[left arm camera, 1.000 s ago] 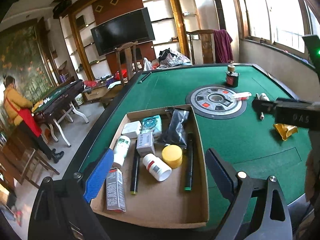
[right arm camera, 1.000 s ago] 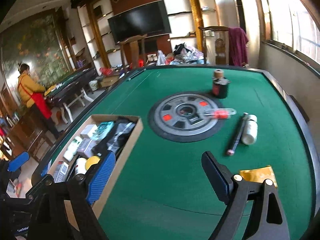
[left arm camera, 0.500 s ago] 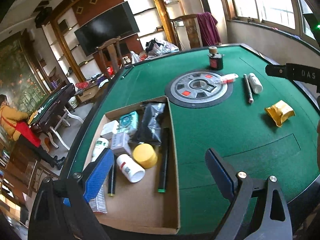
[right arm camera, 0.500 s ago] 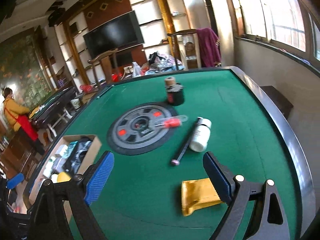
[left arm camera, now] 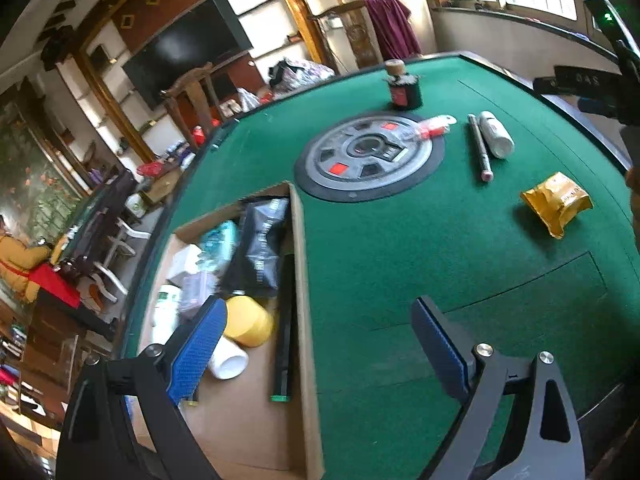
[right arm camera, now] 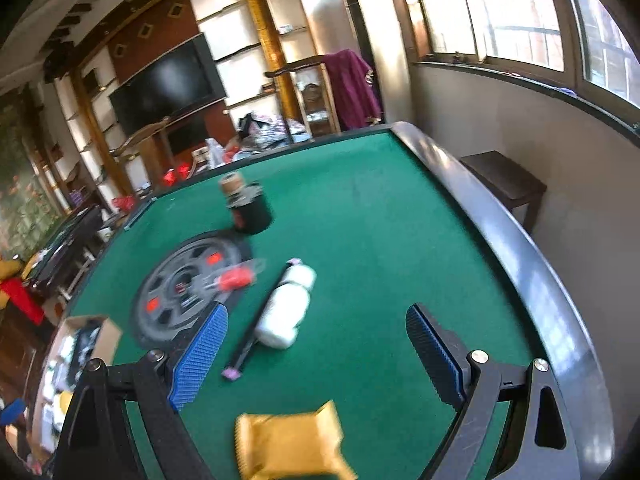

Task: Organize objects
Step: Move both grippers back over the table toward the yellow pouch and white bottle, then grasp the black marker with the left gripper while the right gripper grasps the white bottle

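Note:
A cardboard box [left arm camera: 308, 320] on the green table [left arm camera: 400, 260] holds a yellow-capped bottle [left arm camera: 248, 322], a black pouch [left arm camera: 262, 240], a black marker [left arm camera: 285, 328] and several small packs. My left gripper [left arm camera: 316, 344] hovers open over the box's right wall, nothing between its fingers. Loose on the felt lie a white bottle [right arm camera: 286, 308], a dark pen [right arm camera: 256, 324], a gold packet [right arm camera: 288, 444], a red-capped tube [right arm camera: 236, 278] and a black ink bottle [right arm camera: 246, 208]. My right gripper [right arm camera: 316, 350] stands open above the felt, just right of the white bottle, with the gold packet below it.
A round grey hub [left arm camera: 370, 156] sits in the table's middle. The table's raised dark rim [right arm camera: 520, 248] runs along the right, with a wall and a dark stool [right arm camera: 504, 184] beyond. A person in yellow [left arm camera: 20, 260] stands far left by another table. Chairs stand behind the far edge.
Both grippers have swept to the right across the table. The box has slid toward the left of each view, and the white bottle, pen and gold packet now lie close under the right gripper.

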Demonstrator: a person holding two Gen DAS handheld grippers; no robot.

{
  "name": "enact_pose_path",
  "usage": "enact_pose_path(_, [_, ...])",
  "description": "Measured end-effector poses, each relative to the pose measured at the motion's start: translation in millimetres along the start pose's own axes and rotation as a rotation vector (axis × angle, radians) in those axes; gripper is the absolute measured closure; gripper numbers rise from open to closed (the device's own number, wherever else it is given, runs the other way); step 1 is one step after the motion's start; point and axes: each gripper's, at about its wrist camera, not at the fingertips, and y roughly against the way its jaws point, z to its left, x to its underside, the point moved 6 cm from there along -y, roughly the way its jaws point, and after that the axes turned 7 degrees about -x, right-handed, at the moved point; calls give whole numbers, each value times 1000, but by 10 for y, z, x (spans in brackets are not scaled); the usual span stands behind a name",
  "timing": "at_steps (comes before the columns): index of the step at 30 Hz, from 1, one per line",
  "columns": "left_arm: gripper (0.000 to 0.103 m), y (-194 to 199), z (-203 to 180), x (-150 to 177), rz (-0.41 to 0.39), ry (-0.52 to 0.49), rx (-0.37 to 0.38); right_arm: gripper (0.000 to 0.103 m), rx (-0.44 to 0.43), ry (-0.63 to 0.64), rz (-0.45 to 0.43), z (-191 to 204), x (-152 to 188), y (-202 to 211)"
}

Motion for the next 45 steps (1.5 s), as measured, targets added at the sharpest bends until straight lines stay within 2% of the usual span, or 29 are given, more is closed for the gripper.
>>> enact_pose_path(5, [11, -184, -197, -235, 47, 78, 189, 9, 70, -52, -22, -447, -83, -139])
enact_pose_path(7, [11, -255, -324, -389, 36, 88, 230, 9, 100, -93, 3, -620, -29, -188])
enact_pose_path(8, [11, -310, -432, -493, 27, 85, 251, 9, 91, -143, 35, -728, 0, -237])
enact_pose_path(11, [11, -424, -745, -767, -28, 56, 298, 9, 73, -246, 57, -920, 41, -266])
enact_pose_path(16, [11, -651, -1259, -1067, -117, -61, 317, 9, 72, -310, 86, -1061, 103, -294])
enact_pose_path(19, [11, -821, -1528, -1147, -109, -147, 295, 9, 74, -314, 101, -1066, 112, -306])
enact_pose_path(21, [11, -911, -1584, -1180, -110, -165, 275, 9, 75, -312, 101, -1051, 109, -318])
enact_pose_path(23, [16, -1001, -1632, -1206, -90, -161, 289, 9, 83, -305, 100, -1037, 93, -333])
enact_pose_path(24, [26, -1049, -1662, -1214, -74, -158, 302, 9, 84, -304, 100, -1033, 91, -338])
enact_pose_path(25, [46, -1101, -1706, -1209, -48, -162, 320, 9, 86, -303, 101, -1023, 85, -353])
enact_pose_path(26, [55, -1087, -1704, -1207, -49, -154, 345, 9, 92, -298, 103, -1022, 87, -354])
enact_pose_path(27, [77, -1087, -1711, -1205, -41, -154, 342, 9, 96, -294, 104, -1018, 85, -361])
enact_pose_path(28, [87, -1080, -1720, -1205, -40, -157, 346, 9, 98, -291, 106, -1012, 83, -366])
enact_pose_path(29, [89, -1063, -1734, -1181, -36, -162, 352, 9, 102, -288, 108, -1009, 85, -372])
enact_pose_path(33, [89, -960, -1649, -1018, -31, -170, 370, 9, 117, -280, 113, -1015, 101, -384])
enact_pose_path(39, [87, -778, -1304, -588, 44, -111, 387, 9, 113, -288, 130, -1009, 133, -425])
enact_pose_path(41, [73, -757, -1274, -539, 52, -95, 395, 9, 112, -283, 135, -993, 136, -440])
enact_pose_path(42, [60, -763, -1284, -550, 47, -99, 383, 9, 111, -278, 138, -978, 140, -445])
enact_pose_path(43, [54, -772, -1306, -568, 41, -103, 368, 9, 111, -270, 140, -961, 145, -446])
enact_pose_path(45, [53, -802, -1370, -641, 31, -102, 362, 9, 112, -255, 140, -929, 151, -444])
